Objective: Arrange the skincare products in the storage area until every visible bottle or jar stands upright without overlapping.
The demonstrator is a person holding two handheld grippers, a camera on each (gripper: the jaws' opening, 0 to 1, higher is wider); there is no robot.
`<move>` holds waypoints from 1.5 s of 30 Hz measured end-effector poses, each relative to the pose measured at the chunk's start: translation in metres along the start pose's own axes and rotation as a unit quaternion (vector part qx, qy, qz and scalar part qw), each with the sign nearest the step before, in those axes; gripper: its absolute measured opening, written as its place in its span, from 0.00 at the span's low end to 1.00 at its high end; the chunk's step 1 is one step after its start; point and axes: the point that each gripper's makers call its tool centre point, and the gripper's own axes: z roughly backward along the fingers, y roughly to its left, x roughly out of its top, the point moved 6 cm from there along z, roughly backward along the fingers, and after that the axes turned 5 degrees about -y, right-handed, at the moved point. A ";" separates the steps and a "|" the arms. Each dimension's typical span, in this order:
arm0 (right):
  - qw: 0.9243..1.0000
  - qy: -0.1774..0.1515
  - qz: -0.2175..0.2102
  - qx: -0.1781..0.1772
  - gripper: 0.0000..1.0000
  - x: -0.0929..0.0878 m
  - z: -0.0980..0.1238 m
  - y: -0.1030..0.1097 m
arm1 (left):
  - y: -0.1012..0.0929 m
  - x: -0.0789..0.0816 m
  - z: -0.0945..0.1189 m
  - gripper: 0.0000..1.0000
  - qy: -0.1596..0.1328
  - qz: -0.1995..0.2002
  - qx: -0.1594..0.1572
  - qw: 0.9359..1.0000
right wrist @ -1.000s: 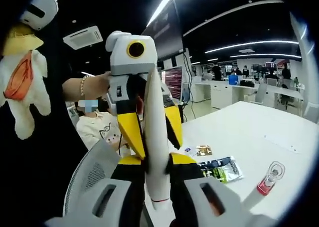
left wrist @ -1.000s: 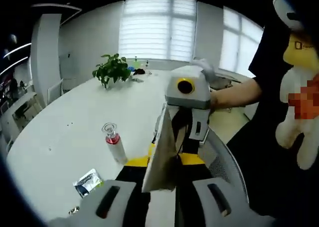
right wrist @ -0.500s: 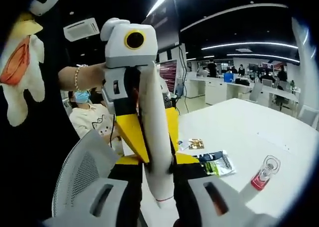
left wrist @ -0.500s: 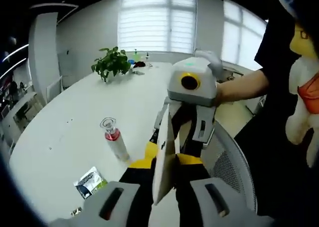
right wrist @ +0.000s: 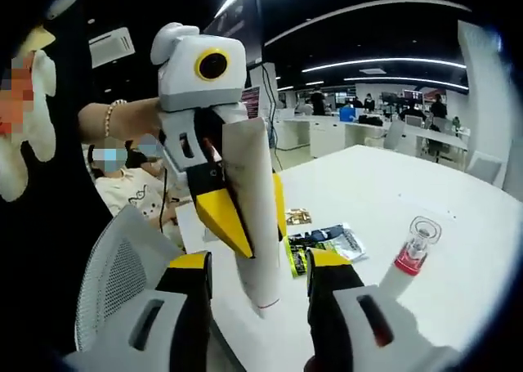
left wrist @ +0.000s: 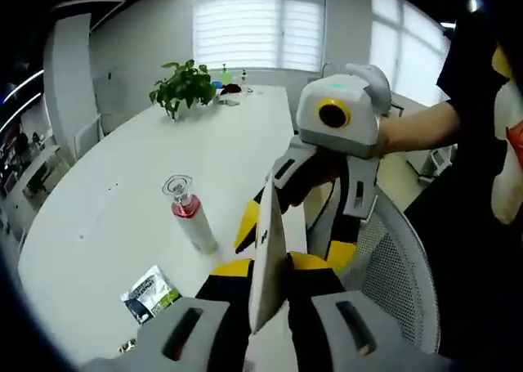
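Now our right gripper [right wrist: 253, 278] has let go, jaws spread, so the white tube [right wrist: 253, 217] hangs in our left gripper [left wrist: 270, 302], clenched above the white table's [left wrist: 122, 217] edge; handover looks done.

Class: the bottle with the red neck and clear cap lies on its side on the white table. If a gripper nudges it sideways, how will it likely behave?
The bottle looks round-bodied and lies on a smooth white table, so it would probably roll. Its clear cap seems wider than the neck, so it may curve while rolling. It looks slim, so probably tips easily once upright.

White tube [right wrist: 249, 217], yellow-black gripper [right wrist: 231, 212], clear bottle [left wrist: 189, 218] w/ red band, white table [left wrist: 122, 200].
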 end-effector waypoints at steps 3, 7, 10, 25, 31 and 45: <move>1.000 0.004 -0.004 -0.010 0.49 -0.005 0.004 -0.002 | 0.004 -0.006 -0.007 0.13 0.011 -0.004 0.003 1.000; 1.000 0.005 -0.012 -0.026 0.53 -0.010 0.008 -0.005 | 0.009 -0.012 -0.015 0.13 0.017 -0.005 0.004 1.000; 0.999 0.004 -0.018 -0.037 0.56 -0.012 0.010 -0.007 | 0.011 -0.016 -0.022 0.13 0.018 0.000 0.006 1.000; 0.994 0.009 -0.046 -0.103 0.78 -0.031 0.021 -0.019 | 0.037 -0.039 -0.052 0.13 0.011 0.006 0.036 0.999; 0.991 0.013 -0.056 -0.118 0.84 -0.036 0.022 -0.020 | 0.045 -0.043 -0.062 0.13 0.021 -0.004 0.033 0.999; 0.987 0.019 -0.071 -0.143 0.87 -0.045 0.027 -0.022 | 0.078 -0.031 -0.079 0.14 0.008 -0.036 0.029 0.999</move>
